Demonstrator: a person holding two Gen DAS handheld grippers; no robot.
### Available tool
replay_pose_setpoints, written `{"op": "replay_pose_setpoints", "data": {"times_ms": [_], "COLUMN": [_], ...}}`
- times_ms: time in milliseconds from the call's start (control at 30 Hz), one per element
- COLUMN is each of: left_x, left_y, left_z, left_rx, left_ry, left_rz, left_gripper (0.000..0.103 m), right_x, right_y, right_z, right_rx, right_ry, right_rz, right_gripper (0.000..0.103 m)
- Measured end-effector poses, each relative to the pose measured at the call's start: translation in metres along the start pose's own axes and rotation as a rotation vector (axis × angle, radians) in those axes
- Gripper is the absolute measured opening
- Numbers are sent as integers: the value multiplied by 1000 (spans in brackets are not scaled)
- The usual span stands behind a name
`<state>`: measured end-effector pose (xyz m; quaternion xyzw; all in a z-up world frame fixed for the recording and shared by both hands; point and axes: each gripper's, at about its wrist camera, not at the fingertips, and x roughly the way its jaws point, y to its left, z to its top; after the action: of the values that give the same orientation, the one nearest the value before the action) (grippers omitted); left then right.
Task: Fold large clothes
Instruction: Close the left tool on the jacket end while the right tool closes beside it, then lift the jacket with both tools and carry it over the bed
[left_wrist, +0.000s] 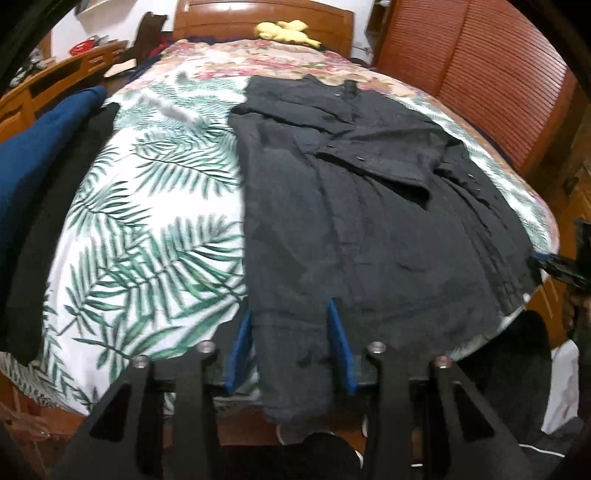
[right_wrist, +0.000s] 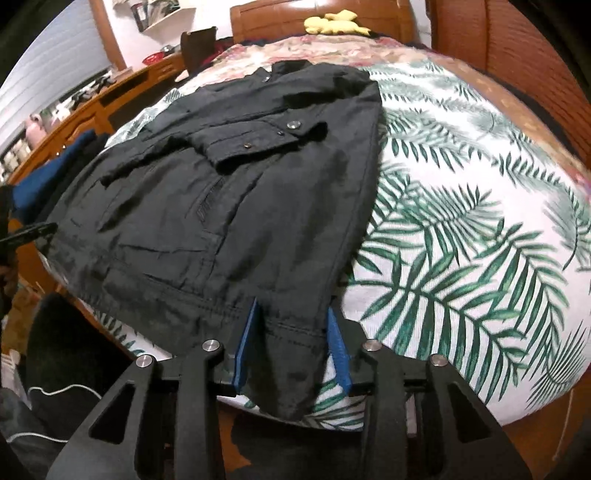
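A black jacket lies flat on the palm-leaf bedsheet, collar toward the headboard, with a buttoned sleeve folded across its chest. My left gripper straddles the near left corner of the hem, which hangs over the bed edge. Cloth sits between its blue pads, with a sliver of sheet showing beside the left pad, so it is open. My right gripper is at the near right corner of the jacket, and its pads close on a bunched fold of hem. Each gripper shows at the other view's edge: the right gripper and the left gripper.
Folded blue and black clothes are stacked along the bed's left side. A yellow soft toy rests by the wooden headboard. A wooden desk stands left of the bed and a slatted wardrobe to the right. Leaf sheet lies bare beside the jacket.
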<state>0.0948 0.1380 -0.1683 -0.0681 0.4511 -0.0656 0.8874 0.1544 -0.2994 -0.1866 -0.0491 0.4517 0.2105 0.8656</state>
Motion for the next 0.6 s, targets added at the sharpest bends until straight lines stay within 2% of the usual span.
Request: {"op": "replay_pose_setpoints", "data": {"times_ms": [33,100,200,233,300,400,600], "left_x": [-1,-4,-12,-13,-14,-9,-5], "left_y": [-4,-8,-8,-8,-7,-6,1], "left_z": [0,0,0,0,-2,-6,-7], "left_rx": [21,40,31,26,20,18,-23], "left_ry": [-4,-15,-47,-51,-58,-44,-46], "left_rz": [15,30,20,16,11,27,5], "left_gripper": [29,23,16,14,14,14,14], "right_x": [-2,-5,-18,-20,-17,-4,-1], "right_y": [2,2,2,2,1,-1,-8], "right_z": [1,3,6,6,5,0,-8], "right_rx": [-8,-3,26,41,58,72,115], "right_ry": [-14,-44,-119,-132,-119,-63,-62], "right_rz": [1,11,44,62,64,22,45], "right_gripper": [23,21,21,24,25,30,30]}}
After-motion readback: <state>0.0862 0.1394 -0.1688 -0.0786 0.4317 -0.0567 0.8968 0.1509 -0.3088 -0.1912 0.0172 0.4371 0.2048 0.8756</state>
